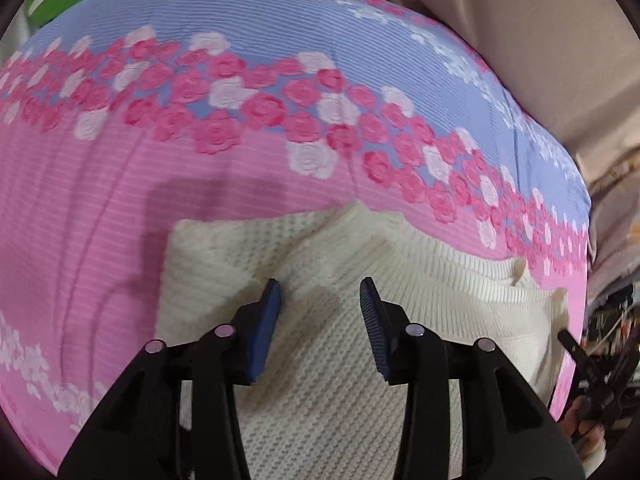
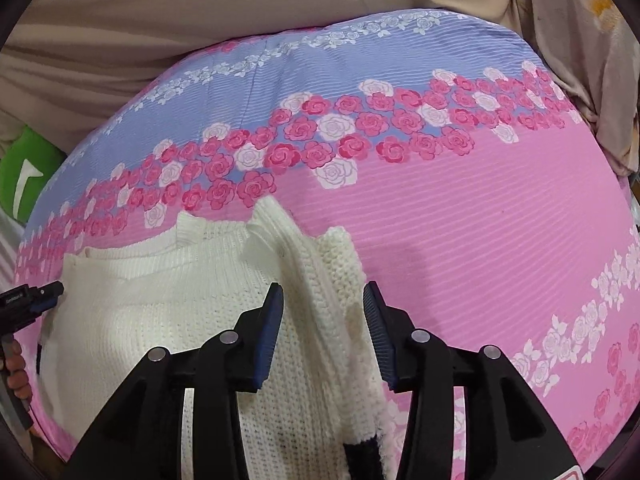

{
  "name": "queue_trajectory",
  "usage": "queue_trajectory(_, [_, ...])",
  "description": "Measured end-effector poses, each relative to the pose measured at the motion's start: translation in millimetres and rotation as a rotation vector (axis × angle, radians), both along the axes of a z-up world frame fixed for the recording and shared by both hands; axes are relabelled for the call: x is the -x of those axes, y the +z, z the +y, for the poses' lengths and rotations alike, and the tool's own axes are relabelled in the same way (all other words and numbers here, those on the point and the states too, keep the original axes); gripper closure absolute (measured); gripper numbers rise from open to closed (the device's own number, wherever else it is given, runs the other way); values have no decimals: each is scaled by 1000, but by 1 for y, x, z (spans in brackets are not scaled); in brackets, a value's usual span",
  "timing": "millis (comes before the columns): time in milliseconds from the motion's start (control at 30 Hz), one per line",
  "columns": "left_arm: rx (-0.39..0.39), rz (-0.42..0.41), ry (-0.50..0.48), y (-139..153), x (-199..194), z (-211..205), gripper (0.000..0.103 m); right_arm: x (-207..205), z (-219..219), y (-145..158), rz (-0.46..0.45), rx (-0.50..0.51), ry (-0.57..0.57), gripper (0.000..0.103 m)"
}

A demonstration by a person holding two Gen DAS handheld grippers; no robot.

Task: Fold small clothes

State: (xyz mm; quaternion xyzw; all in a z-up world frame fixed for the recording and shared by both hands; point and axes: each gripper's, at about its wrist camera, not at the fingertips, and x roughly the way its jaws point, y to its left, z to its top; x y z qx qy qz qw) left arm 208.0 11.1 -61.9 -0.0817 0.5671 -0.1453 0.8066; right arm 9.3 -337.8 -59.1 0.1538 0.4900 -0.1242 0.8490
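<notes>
Nearest the left wrist camera, the left gripper [image 1: 320,292] hangs over the cream-white knitted sweater [image 1: 320,380], its black arms and blue ribbed pads [image 1: 266,324] spread apart with a gap between them; nothing is pinched, so it is released, and the pads sit just above the waffle-textured knit without clearly pressing on it. The sweater lies on a pink and lilac bedspread printed with bands of pink and white roses [image 1: 280,92], which covers a rounded bed surface; a folded-over flap of the knit reaches toward the rose band. In the right wrist view the right gripper [image 2: 323,292] likewise stands apart, its blue pads [image 2: 270,332] either side of a bunched ribbed fold of the same sweater [image 2: 160,300], which runs up between the jaws; the pads do not close on it, so this gripper too is released. The ribbed neckline of the sweater points away from the camera toward the roses on the bedspread [image 2: 480,240]. A dark patch shows at the bottom edge of the knit near the right jaw. At the left edge of the right wrist view the other gripper's tip and a hand [image 2: 16,364] holding its handle appear just beside the sweater. Beige draped cloth [image 2: 200,12] lies beyond the bedspread, and a green object with white marking [image 2: 24,176] sits at its far left corner.
</notes>
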Motion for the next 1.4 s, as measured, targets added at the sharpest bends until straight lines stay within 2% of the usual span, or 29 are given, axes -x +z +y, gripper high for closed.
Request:
queue_trajectory(33, [-20,3,-15,-1,-1,-3,102,-3,3,-1,1,-10,21,97])
queue_trajectory(67, [-28,-3,-8,1,-2,-2,103,-4,5,2,-8,-11,33,95])
queue_trajectory(167, [-24,-98,57,29,-2,15,103,9,13,33,-146,29,41,95])
queue_trajectory(200, [-35,-115,77,34,-4,21,103,10,13,36,-157,38,37,95])
queue_trajectory(267, [-80,-95,88,26,-11,27,103,3,8,21,-96,53,30,95])
queue_trajectory(333, [-127,-39,79,4,-17,26,103,-10,-1,-12,46,16,28,94])
queue_trajectory(367, [-131,-26,87,0,-15,29,103,-10,-3,-16,46,9,22,95])
queue_trajectory(467, [0,-56,89,22,-1,35,103,-1,1,7,-19,22,16,88])
queue_trajectory(500, [18,-69,71,27,2,33,102,1,4,11,-28,28,31,86])
queue_trajectory(567, [21,-66,30,29,3,26,88,0,9,11,-13,54,58,85])
queue_trajectory(600, [16,-55,21,26,1,23,70,-2,11,10,-6,59,62,84])
queue_trajectory(633, [4,-45,19,23,-1,20,62,-3,12,8,-2,52,59,83])
queue_trajectory(700, [-9,-12,22,10,-8,14,58,-4,14,7,-6,43,46,78])
queue_trajectory(733, [-4,15,19,3,-12,12,53,-4,15,7,-9,37,42,72])
queue_trajectory(767, [-4,28,11,-3,-14,9,53,-4,15,6,-9,31,40,66])
queue_trajectory(833, [-21,24,-16,-9,-16,3,57,-8,16,0,13,22,46,63])
queue_trajectory(867, [-26,13,-41,-10,-16,-2,68,-9,17,-3,27,23,47,63])
queue_trajectory(900, [-17,14,-61,-9,-16,-4,95,-10,18,-4,35,30,46,70])
queue_trajectory(933, [-8,9,-63,-5,-15,-4,96,-9,18,-1,13,24,54,96])
queue_trajectory(1067, [-3,-121,-14,32,-6,7,97,6,19,37,-153,43,52,95])
queue_trajectory(1133, [-40,-129,40,32,-12,18,97,3,11,31,-132,53,35,96])
queue_trajectory(1233, [-89,-24,46,-7,-26,21,96,-15,-2,-12,40,5,31,95])
queue_trajectory(1267, [-109,-34,38,-12,-25,19,96,-17,-2,-17,55,3,32,95])
queue_trajectory(1300, [-138,-56,28,-8,-22,14,95,-15,0,-9,39,21,23,95])
queue_trajectory(1400, [-93,-101,66,19,-10,18,89,6,17,31,-72,103,15,90])
